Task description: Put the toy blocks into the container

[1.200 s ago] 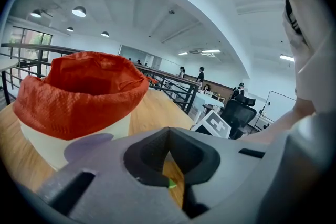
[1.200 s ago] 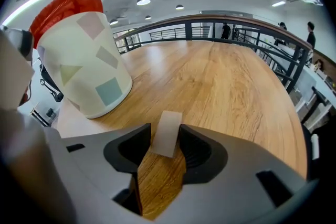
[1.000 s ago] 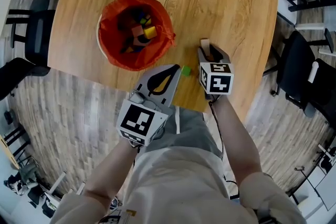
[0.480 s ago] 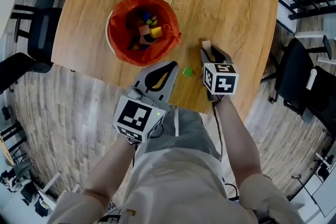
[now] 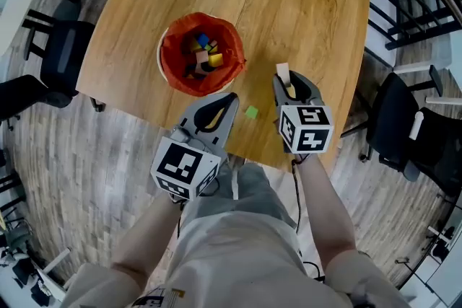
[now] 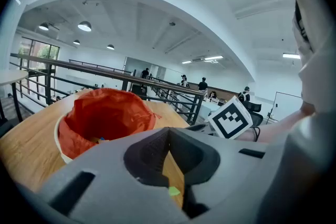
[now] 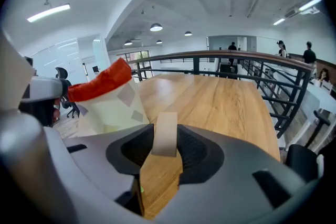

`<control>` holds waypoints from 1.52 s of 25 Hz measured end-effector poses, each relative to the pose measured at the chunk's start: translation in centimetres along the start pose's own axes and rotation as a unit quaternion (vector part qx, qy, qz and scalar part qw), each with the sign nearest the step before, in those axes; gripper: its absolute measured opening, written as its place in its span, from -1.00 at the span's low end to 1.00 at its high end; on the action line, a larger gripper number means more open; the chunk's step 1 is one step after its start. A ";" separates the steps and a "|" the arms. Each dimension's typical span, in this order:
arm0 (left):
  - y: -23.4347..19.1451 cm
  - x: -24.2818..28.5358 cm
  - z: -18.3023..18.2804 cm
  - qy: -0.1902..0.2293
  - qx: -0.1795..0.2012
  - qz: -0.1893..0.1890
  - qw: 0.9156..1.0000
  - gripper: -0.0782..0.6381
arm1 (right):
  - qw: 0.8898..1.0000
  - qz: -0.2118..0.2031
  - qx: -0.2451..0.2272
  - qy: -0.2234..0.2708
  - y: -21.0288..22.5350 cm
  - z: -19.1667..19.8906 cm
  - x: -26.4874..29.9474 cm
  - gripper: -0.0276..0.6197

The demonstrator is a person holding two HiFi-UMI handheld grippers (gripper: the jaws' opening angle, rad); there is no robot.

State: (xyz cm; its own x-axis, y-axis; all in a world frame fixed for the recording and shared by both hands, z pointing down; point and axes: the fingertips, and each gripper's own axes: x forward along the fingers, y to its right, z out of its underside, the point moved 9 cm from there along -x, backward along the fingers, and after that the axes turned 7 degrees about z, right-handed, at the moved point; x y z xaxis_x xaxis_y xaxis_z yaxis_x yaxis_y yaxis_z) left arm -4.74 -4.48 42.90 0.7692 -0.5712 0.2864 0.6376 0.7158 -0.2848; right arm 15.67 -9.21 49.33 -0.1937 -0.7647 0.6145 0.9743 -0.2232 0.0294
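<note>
A white container lined with a red bag (image 5: 202,54) stands on the wooden table (image 5: 303,3) with several coloured blocks inside. It also shows in the left gripper view as the container (image 6: 105,118) and in the right gripper view as the container (image 7: 113,99). My right gripper (image 5: 284,81) has just been closing and is shut on a beige block (image 5: 282,73), held upright above the table; the beige block (image 7: 166,131) sits between its jaws. A small green block (image 5: 251,112) lies on the table between the grippers. My left gripper (image 5: 232,97) hovers beside it, shut and holding nothing.
The table's near edge runs just under both grippers. Black office chairs stand off the table at the right (image 5: 411,130) and at the left (image 5: 61,54). Railings (image 7: 236,60) and distant people lie beyond the table.
Both grippers have risen from the table, the right one more, carrying the beige block up with it. The green block has stayed in place.
</note>
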 end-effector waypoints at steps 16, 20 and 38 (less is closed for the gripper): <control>3.1 -6.9 -6.2 0.063 0.051 -0.042 0.996 -0.75 | 0.984 -0.088 -0.042 0.146 -5.4 -9.2 -12.7 -0.46; 4.0 -8.9 -7.4 0.080 0.060 -0.056 0.993 -0.75 | 0.977 -0.114 -0.056 0.174 -6.7 -10.8 -15.0 -0.47; 2.7 -14.0 -9.3 0.113 0.068 -0.127 0.983 -0.75 | 0.953 -0.183 -0.100 0.218 -12.4 -14.3 -15.6 -0.46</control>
State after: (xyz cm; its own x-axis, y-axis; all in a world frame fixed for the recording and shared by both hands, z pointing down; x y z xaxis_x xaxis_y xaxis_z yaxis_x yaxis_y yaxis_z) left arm -13.40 1.76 29.62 0.5859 -0.8019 0.1170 0.8103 0.5773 -0.1004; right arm 4.99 -3.19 28.11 -0.5883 -0.7822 0.2051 0.7992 -0.6010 0.0006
